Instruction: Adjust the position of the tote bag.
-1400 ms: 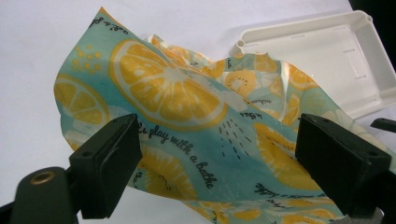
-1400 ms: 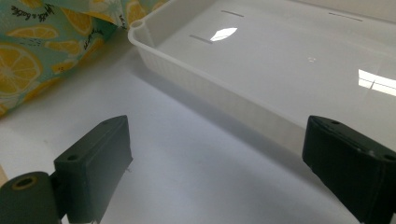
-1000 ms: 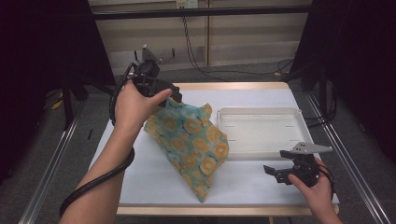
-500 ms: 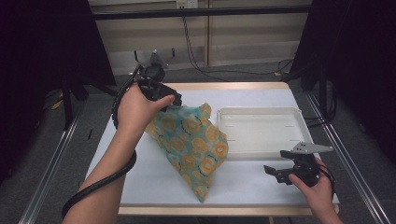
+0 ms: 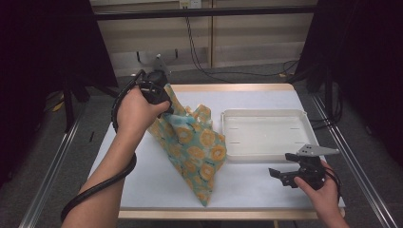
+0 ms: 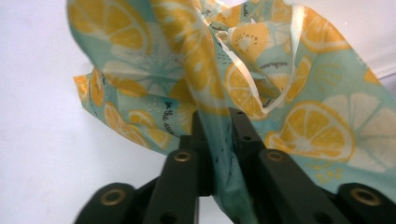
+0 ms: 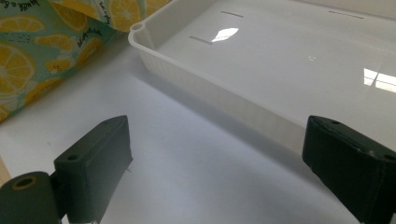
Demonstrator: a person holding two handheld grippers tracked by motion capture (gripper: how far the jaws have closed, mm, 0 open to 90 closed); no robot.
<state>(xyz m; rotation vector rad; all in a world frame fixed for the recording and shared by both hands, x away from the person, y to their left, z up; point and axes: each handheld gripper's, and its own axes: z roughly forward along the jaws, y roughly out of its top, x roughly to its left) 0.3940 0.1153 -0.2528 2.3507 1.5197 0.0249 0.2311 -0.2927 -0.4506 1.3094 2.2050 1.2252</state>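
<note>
At the near right edge of the tabletop point(image 5: 157, 185), the right gripper point(image 5: 285, 175) rests low in the person's hand with its jaws spread wide and nothing between them; in the right gripper view they frame bare white surface and the near wall of the white tray point(image 7: 261, 100). It looks parked, probably waiting until a second hold is needed. The tray sits just beyond it on the right half, empty, likely the place where something is meant to end up.

Left of the tray, the lemon-print cloth point(image 5: 192, 147) hangs in a slanted sheet, its lowest corner touching the tabletop near the front edge. At the far left, the left gripper point(image 6: 219, 128) has its jaws pinched tight on the cloth's upper edge, lifting it so the fabric drapes free, perhaps to open it out.

Small dark script is printed on the fabric, but only scraps show between the folds, too broken to read with confidence.
</note>
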